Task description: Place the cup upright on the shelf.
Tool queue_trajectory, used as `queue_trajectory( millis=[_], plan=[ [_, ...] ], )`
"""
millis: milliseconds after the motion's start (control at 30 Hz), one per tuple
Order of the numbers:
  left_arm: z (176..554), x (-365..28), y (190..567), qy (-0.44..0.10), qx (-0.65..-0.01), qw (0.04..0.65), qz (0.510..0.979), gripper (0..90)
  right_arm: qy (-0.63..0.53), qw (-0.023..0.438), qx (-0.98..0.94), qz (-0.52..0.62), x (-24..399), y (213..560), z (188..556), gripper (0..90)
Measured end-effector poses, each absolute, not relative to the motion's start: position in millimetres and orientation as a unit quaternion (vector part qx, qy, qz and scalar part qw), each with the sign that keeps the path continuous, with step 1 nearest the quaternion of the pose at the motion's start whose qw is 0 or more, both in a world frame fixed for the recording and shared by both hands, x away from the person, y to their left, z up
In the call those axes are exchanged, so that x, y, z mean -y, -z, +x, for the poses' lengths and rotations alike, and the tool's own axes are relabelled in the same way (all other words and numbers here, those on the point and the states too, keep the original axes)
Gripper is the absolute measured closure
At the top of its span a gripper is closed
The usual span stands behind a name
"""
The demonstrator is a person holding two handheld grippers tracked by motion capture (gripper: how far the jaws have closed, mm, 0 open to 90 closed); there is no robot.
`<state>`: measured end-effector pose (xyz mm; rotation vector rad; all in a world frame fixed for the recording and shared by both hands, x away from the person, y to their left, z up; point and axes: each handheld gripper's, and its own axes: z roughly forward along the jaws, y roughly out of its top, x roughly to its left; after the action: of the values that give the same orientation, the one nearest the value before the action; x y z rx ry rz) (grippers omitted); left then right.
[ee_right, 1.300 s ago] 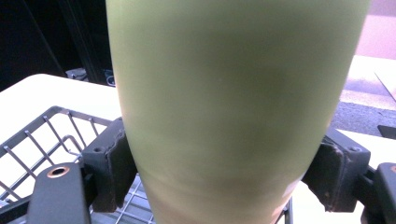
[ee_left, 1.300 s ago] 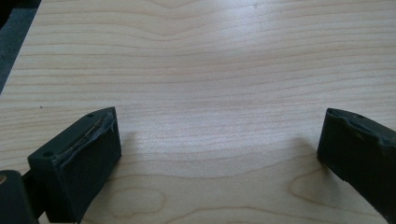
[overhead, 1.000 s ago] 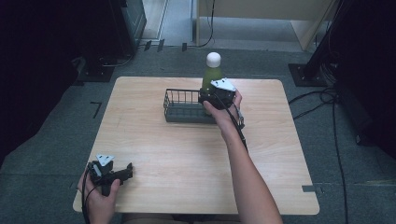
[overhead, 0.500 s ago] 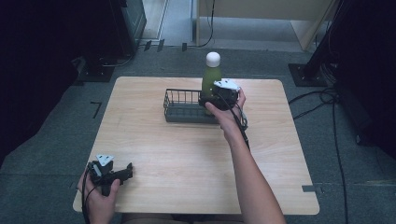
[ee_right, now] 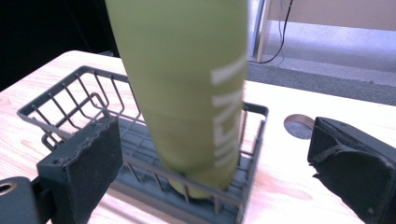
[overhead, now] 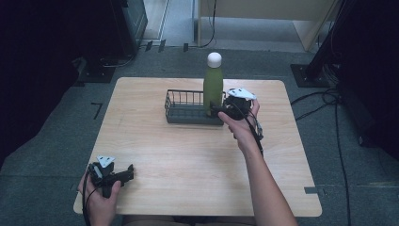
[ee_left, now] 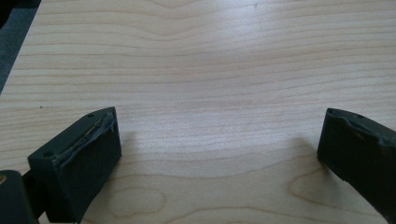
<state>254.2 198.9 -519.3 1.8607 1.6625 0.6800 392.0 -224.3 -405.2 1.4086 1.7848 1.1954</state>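
Starting with the wooden table (overhead: 188, 155): lying mostly bare, carrying a dark wire basket (overhead: 181, 110) near its far edge. Moving on to that basket: sitting flat, long side toward the person, holding a green bottle (overhead: 213, 87) at its right end. Turning to the bottle: standing on its base inside the wire walls, rising well above the rim, seeming upright from above and leaning a little in the right gripper view, though possibly only through the camera's own tilt. Looking matte and smooth, olive green, rounded at the foot, carrying pale lettering (ee_right: 229, 112) down one side and a white rounded cap (overhead: 214, 59) on top. Coming to the right gripper (overhead: 220, 109): hanging just beside the bottle's lower half with its jaws spread wide on either side and gripping nothing, having drifted slightly back toward the person and to the right over the last second. Judging from that retreat and the parted jaws: letting go after setting the bottle down, leaving the placing probably finished and only the withdrawal remaining. Ending with the left gripper (overhead: 124, 173): resting low over the near left corner, well apart from the basket, jaws likewise wide apart over bare wood. Noting last a small round hole (ee_right: 299, 125) in the tabletop beyond the basket.
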Motion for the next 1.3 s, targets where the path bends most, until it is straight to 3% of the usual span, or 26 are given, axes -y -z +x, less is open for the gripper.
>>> queue_trajectory(
  millis=[1300],
  plan=[
    [254, -199, 519, -0.253, -0.618, 0.274, 0.692, 0.0, -0.393, 0.295, -0.641, 0.589, 356, 463, 288, 3.0]
  ],
)
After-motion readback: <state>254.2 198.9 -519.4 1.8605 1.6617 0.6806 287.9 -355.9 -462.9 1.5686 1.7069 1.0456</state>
